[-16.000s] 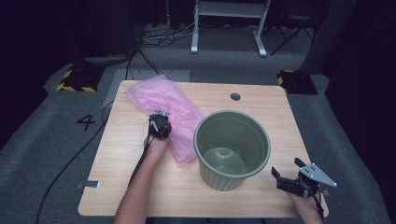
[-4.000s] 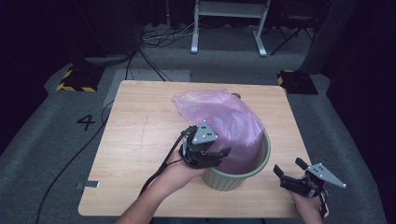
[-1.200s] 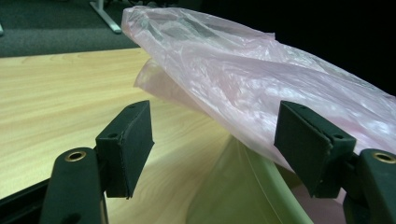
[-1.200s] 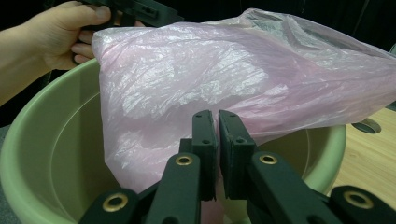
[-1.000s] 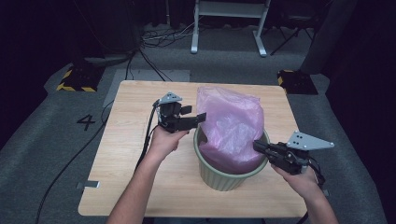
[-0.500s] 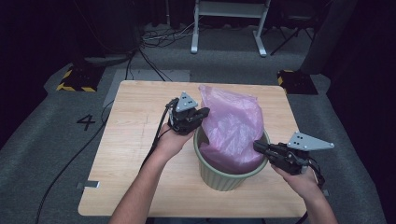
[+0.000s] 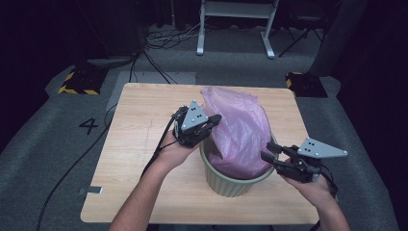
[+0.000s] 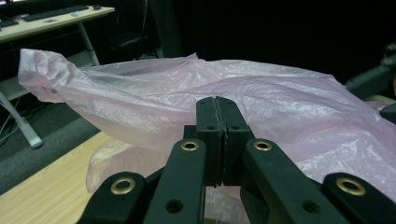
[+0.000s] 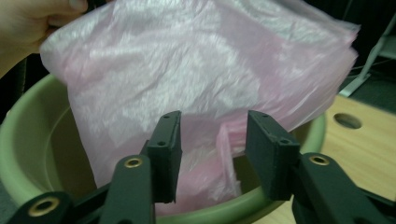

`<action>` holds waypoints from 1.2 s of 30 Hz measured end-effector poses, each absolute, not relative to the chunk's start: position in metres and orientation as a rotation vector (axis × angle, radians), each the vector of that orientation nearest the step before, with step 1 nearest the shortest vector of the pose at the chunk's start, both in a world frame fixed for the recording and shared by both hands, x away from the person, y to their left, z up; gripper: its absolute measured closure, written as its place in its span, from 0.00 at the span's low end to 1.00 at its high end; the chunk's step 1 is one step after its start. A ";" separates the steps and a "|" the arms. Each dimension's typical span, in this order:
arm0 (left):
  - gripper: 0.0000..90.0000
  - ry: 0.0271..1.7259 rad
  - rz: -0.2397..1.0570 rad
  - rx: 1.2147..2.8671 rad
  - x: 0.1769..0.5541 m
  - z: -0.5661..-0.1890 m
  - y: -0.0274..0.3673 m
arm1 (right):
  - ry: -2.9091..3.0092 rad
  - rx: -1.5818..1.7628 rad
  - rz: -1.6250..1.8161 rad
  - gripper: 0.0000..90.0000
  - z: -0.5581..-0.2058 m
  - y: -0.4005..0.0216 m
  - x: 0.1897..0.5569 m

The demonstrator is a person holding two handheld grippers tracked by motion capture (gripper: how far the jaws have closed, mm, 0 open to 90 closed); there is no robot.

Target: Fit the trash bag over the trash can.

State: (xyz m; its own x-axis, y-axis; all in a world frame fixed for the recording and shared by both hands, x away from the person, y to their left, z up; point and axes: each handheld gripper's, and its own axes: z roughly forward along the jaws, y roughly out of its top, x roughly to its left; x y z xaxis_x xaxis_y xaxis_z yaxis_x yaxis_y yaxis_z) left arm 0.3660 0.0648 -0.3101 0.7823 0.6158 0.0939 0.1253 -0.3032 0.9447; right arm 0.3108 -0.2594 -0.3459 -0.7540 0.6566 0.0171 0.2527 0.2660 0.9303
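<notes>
Standing bunched and upright in a green bucket (image 7: 231, 180) near the middle of a wooden table (image 7: 144, 120), a pink plastic bag (image 7: 240, 130) rises well above the rim while a person works on it with two hand-held tools. The left gripper (image 7: 204, 126), seen from above at the bucket's left edge, has its jaws pressed flat together; in the left gripper view (image 8: 217, 135) the closed pads sit right against the crinkled film, though whether a fold is pinched between them cannot be told. The right gripper (image 7: 269, 156) points at the bag's lower right side, just over the bucket's rim. Its jaws have just been opening and now stand partly apart; in the right gripper view (image 9: 212, 140) a thin fold of pink film hangs in the gap between the pads without being squeezed. A dark cable trails from the left gripper across the table towards the person.
</notes>
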 end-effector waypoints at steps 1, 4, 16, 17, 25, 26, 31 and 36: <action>0.98 0.563 0.543 1.844 0.365 -0.309 0.064 | 2.156 0.822 1.491 0.62 -0.343 -0.261 0.309; 0.98 0.558 0.544 1.849 0.364 -0.307 0.062 | 2.108 0.822 1.511 0.58 -0.335 -0.264 0.306; 0.97 0.497 0.518 1.898 0.351 -0.307 0.043 | 2.261 0.763 1.444 0.63 -0.334 -0.225 0.314; 0.97 0.493 0.513 1.901 0.350 -0.307 0.043 | 2.271 0.774 1.435 0.65 -0.334 -0.223 0.316; 0.96 0.469 0.493 1.905 0.341 -0.306 0.041 | 2.420 0.720 1.258 0.67 -0.324 -0.201 0.322; 0.96 0.457 0.492 1.906 0.338 -0.306 0.040 | 2.439 0.714 1.239 0.67 -0.324 -0.199 0.322; 0.95 0.382 0.485 1.909 0.326 -0.303 0.035 | 2.474 0.708 1.221 0.69 -0.325 -0.195 0.322; 0.95 0.347 0.479 1.921 0.320 -0.300 0.027 | 2.481 0.717 1.245 0.63 -0.325 -0.193 0.325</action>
